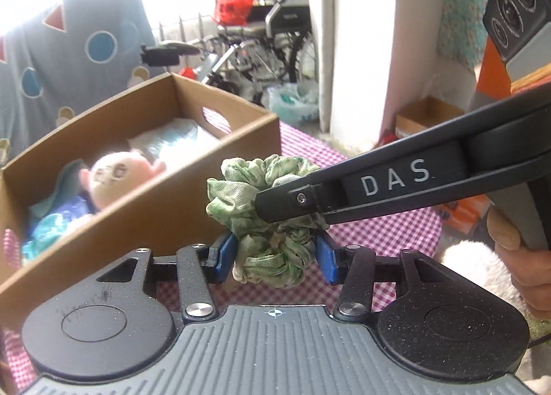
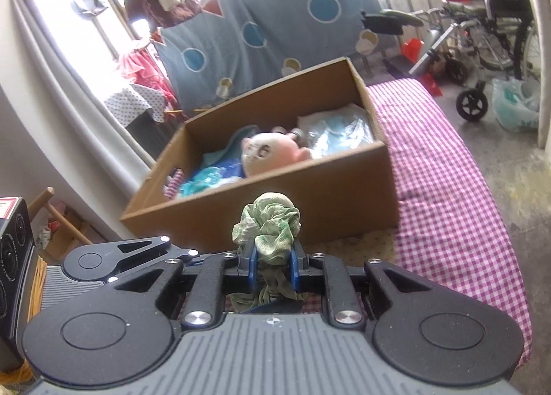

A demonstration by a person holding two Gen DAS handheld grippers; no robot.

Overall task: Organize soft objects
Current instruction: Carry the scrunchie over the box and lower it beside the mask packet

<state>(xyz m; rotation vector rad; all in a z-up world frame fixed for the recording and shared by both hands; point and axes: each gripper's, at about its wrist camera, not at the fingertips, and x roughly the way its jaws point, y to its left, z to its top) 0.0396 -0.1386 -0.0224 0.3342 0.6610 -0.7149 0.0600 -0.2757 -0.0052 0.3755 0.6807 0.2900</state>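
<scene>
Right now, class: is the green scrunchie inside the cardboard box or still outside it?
Outside. The green scrunchie is held by both tongs in front of the cardboard box's near wall, above the checked cloth.

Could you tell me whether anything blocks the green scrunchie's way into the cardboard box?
Nothing visible does. Both the left gripper and the right gripper hold the scrunchie in front of the box's near wall, which it must clear; the box top is open.
</scene>
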